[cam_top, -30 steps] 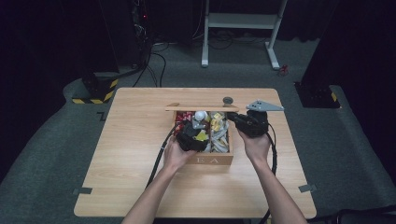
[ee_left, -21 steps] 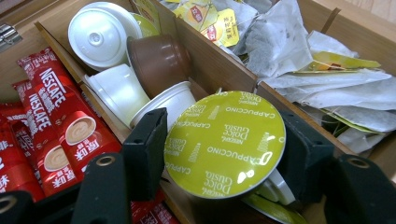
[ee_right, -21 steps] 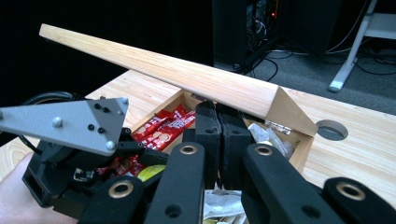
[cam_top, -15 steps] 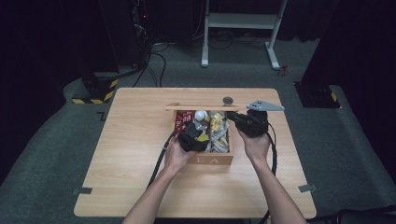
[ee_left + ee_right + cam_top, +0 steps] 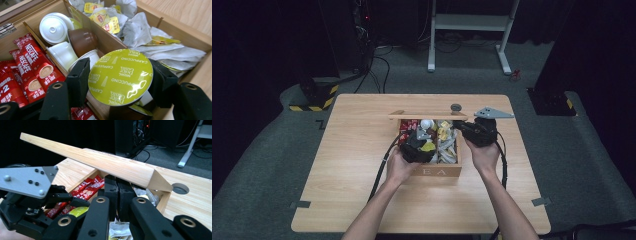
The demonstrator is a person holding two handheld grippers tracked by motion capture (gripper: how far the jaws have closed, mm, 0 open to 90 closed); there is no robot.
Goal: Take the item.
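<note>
A yellow-green Dolce Gusto cappuccino capsule (image 5: 120, 76) sits pinched between the two black jaws of the left claw (image 5: 120, 80), its foil lid facing the camera. It hangs just above the wooden tea box (image 5: 455, 170), over the divider between the capsule compartment and the one beside it. Below and behind it lie other capsules: white ones (image 5: 53, 28) and a brown one (image 5: 82, 40). Red Nescafe sachets (image 5: 30, 65) fill the compartment to one side, and crumpled tea-bag packets (image 5: 160, 47) with yellow tags fill the other.

The right claw (image 5: 117, 192) has its jaws pressed together with nothing between them, held at the box's far right corner just under the raised wooden lid (image 5: 95, 162). In the high view the box stands near the middle of the table (image 5: 357, 150), its lid upright along the far edge.
</note>
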